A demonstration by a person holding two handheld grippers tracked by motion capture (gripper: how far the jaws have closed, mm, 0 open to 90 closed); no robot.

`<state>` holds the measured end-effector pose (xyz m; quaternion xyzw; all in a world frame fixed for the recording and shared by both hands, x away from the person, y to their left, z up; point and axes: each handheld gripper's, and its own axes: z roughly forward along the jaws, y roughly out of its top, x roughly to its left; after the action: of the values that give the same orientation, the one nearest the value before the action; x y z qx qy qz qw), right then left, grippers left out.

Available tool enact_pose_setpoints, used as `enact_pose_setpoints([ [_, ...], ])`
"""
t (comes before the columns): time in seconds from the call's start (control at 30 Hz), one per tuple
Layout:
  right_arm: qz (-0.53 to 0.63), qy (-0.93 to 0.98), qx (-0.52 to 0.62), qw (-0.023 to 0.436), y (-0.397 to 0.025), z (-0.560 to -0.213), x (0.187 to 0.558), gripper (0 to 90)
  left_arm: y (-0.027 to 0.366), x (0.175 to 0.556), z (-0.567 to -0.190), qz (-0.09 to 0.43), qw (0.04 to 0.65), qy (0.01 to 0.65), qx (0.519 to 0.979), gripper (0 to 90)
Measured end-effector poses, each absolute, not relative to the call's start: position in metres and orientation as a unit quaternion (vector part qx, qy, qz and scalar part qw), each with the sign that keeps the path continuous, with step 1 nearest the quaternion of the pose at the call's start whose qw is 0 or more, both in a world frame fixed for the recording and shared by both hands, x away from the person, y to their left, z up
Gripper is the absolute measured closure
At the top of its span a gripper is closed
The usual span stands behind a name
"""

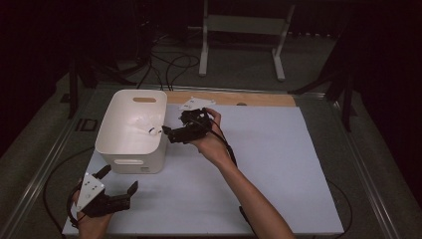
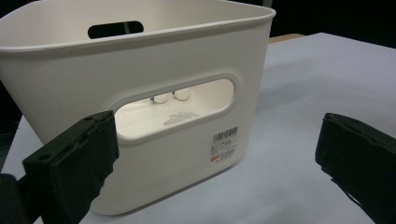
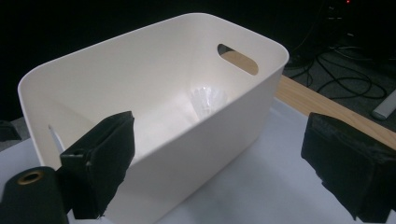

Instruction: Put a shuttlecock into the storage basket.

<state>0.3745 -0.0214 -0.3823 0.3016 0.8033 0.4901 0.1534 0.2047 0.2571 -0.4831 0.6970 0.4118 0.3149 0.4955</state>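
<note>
White bin sits near counter's left edge, toward far-left corner. I see white shuttlecock lying inside bin on its floor, toward far end under handle slot.

My right tongs hover at bin's right rim, jaws spread wide, gripping nothing.

My left tongs rest near counter's near-left corner, just in front of bin's near wall, jaws wide apart, empty. Barcode label on bin's near wall faces them.
</note>
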Motion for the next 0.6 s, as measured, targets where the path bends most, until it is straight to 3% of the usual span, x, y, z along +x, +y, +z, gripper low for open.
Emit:
enact_pose_setpoints([
  [0.6,0.489,0.799,0.312,0.160,-0.050,-0.391,0.359,9.7,0.256,0.205,-0.483,0.314,0.495,0.412,0.697,0.0],
])
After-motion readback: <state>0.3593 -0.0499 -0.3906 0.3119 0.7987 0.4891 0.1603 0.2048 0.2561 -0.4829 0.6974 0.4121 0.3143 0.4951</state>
